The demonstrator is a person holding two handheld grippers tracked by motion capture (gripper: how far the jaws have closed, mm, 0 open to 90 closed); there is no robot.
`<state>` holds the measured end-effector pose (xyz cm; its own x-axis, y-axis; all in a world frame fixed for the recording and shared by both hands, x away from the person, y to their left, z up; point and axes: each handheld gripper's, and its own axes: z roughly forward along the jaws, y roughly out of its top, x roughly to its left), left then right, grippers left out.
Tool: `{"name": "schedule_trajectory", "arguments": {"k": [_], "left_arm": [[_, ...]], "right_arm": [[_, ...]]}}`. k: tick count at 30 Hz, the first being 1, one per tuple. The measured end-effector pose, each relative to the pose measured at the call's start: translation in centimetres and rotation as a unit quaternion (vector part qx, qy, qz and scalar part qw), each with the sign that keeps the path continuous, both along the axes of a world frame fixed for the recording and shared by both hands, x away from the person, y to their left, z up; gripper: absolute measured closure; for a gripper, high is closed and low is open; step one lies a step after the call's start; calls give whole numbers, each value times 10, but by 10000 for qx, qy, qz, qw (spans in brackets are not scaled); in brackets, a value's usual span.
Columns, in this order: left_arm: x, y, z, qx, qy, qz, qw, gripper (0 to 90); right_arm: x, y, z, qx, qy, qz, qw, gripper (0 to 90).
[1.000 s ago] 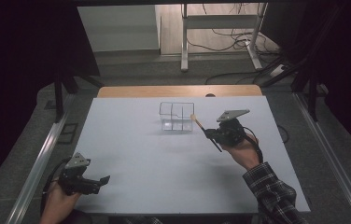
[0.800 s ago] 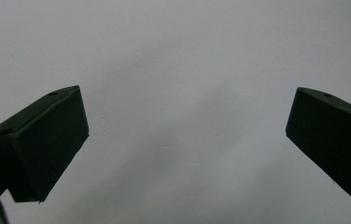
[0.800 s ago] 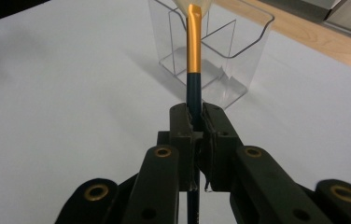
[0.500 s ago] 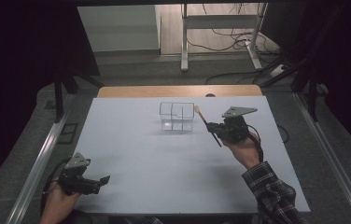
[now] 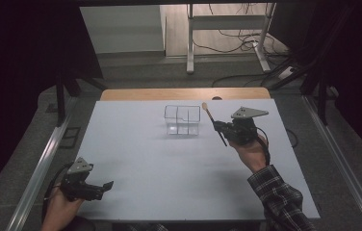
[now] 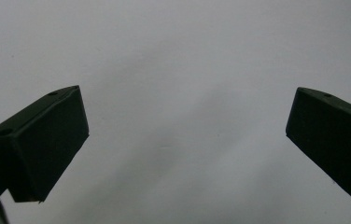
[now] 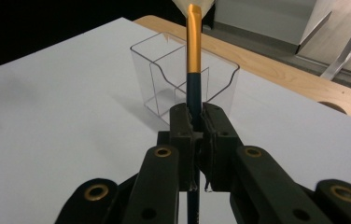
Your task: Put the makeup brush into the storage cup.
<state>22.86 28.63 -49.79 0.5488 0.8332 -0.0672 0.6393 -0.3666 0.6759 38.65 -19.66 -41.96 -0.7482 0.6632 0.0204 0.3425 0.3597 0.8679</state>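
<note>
Where brush (image 7: 193,56) leaves frame, tip cut off | right gripper (image 7: 195,122) clamps handle

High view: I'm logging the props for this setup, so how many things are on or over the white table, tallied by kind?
Clear plastic divided organiser box: 1
Brush with dark handle, gold ferrule and pale bristles, clamped in the right gripper: 1
Handheld black two-jaw grippers, counting the open left gripper: 2
Total: 4
</note>
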Motion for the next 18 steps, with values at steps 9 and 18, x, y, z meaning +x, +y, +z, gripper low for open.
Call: {"name": "schedule_trajectory", "arguments": {"k": [9, 18], "left_arm": [[0, 0, 0, 5, -1, 6, 10000, 0], [0, 0, 0, 7, -6, 11, 10000, 0]], "right_arm": [[8, 4, 4, 122, -37, 1, 9999, 836], [17, 7, 7, 177, -18, 22, 9998, 836]]}}
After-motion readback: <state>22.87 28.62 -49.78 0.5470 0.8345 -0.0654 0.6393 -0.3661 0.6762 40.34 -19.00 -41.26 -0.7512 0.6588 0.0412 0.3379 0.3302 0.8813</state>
